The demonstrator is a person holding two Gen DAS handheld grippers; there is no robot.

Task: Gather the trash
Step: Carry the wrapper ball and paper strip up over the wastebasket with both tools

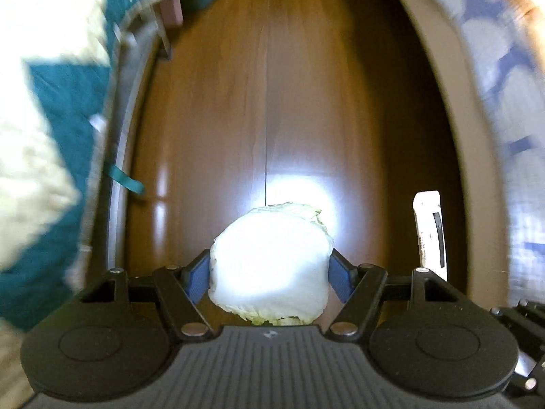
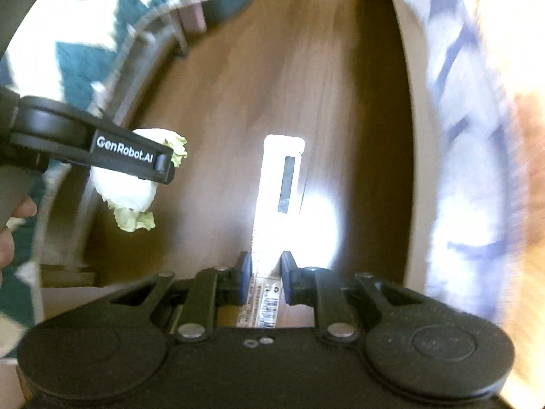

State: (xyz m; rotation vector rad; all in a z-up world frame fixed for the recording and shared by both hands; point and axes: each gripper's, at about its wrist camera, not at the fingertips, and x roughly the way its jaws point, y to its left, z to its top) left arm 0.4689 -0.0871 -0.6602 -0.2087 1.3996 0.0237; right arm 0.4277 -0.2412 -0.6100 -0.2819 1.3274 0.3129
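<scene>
The left gripper point(image 1: 269, 272) pinches a pale cabbage chunk point(image 1: 270, 266) between its blue pads, the right gripper point(image 2: 266, 274) pinches a long white packet point(image 2: 277, 197), both held above the brown wood floor point(image 1: 265, 85), with a teal-and-white quilt point(image 1: 51, 85) beyond.

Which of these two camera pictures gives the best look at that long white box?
The right wrist view: the long white box runs up the centre, gripped by the right gripper, barcode and dark window visible. The left wrist view shows it only as a narrow strip at the right.
</scene>
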